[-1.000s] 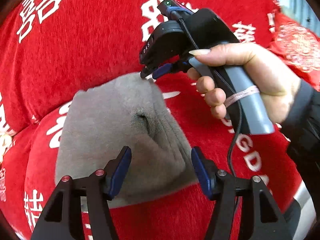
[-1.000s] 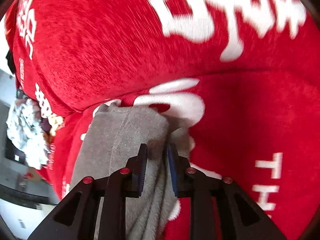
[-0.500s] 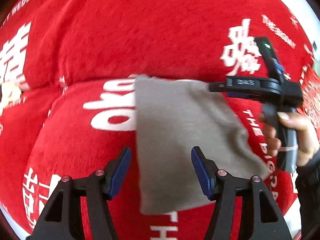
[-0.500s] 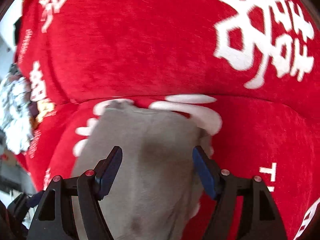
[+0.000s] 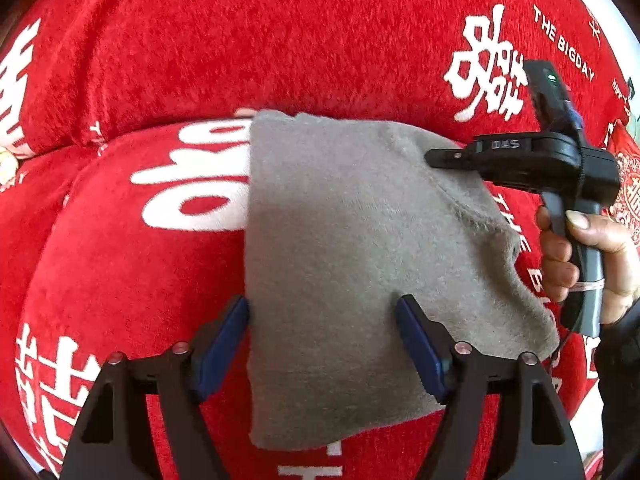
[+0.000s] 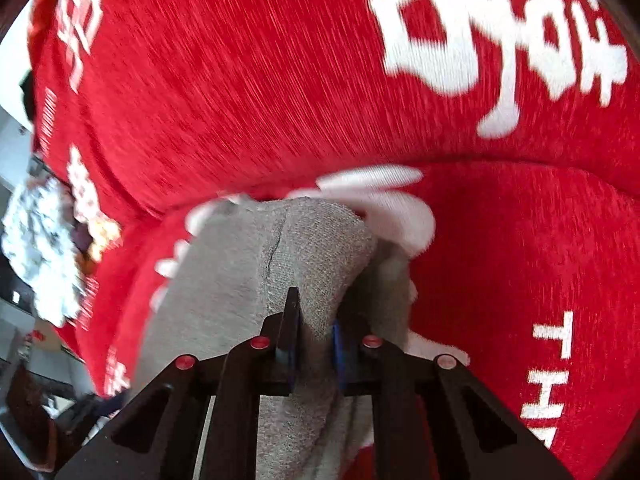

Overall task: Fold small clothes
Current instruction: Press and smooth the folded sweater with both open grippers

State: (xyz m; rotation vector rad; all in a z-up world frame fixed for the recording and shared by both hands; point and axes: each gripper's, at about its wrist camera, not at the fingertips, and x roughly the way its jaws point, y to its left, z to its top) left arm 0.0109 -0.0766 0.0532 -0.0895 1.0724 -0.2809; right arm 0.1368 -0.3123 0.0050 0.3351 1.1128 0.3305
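A small grey fleece garment (image 5: 352, 248) lies folded on a red sofa cover. My left gripper (image 5: 322, 344) is open and hovers over its near part, one finger on each side, not gripping. My right gripper (image 6: 314, 332) is shut on a raised fold of the grey garment (image 6: 308, 256) at its right edge. In the left wrist view the right gripper (image 5: 434, 158) reaches in from the right, side-on, at the garment's far right corner, held by a hand (image 5: 588, 264).
The red plush cover (image 5: 280, 40) with white characters spans the sofa seat and backrest. A white crumpled cloth pile (image 6: 36, 248) lies past the sofa's left end. A red embroidered cushion (image 5: 628, 184) sits at the far right.
My right gripper was open over the garment half a second ago and has now shut on a fold of it. The left gripper has stayed open and moved slightly closer.
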